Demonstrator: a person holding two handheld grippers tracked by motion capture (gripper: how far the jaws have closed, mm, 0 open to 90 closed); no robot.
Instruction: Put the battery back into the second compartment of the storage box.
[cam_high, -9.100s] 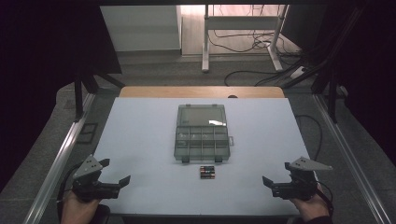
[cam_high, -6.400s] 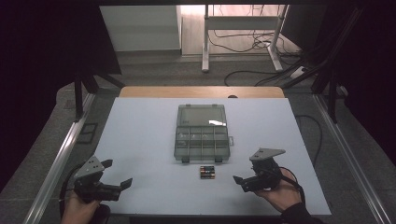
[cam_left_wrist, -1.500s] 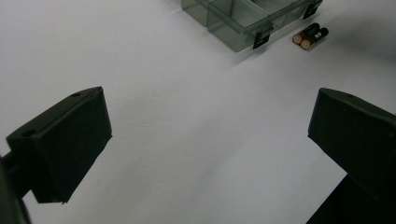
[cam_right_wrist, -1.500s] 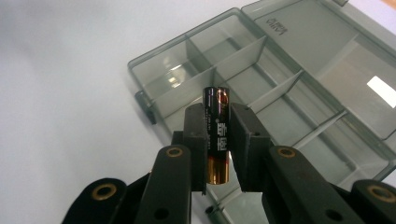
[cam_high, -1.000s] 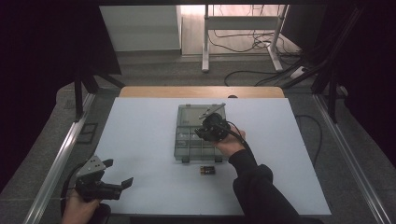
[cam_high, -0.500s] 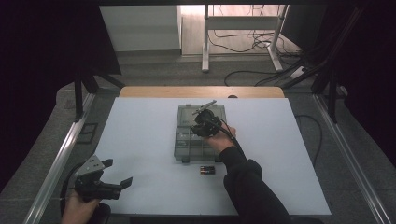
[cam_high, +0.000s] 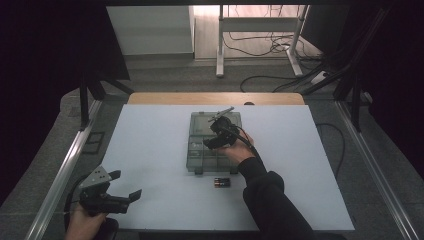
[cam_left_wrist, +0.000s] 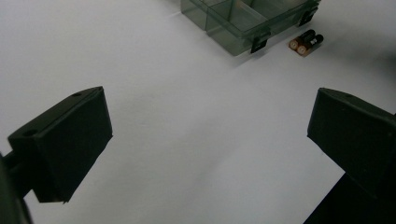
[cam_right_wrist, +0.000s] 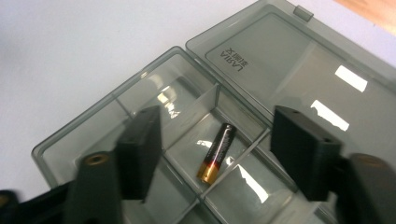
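One battery (cam_right_wrist: 216, 152) lay loose in a compartment of the open box (cam_right_wrist: 84, 135), between my right gripper's (cam_right_wrist: 217, 154) jaws, which had just been opening and no longer touched it. Two more batteries (cam_high: 222, 182) sat on the table (cam_high: 150, 150) just in front of the box. My left gripper (cam_high: 131, 196) rested near the table's front left corner, jaws wide and empty.
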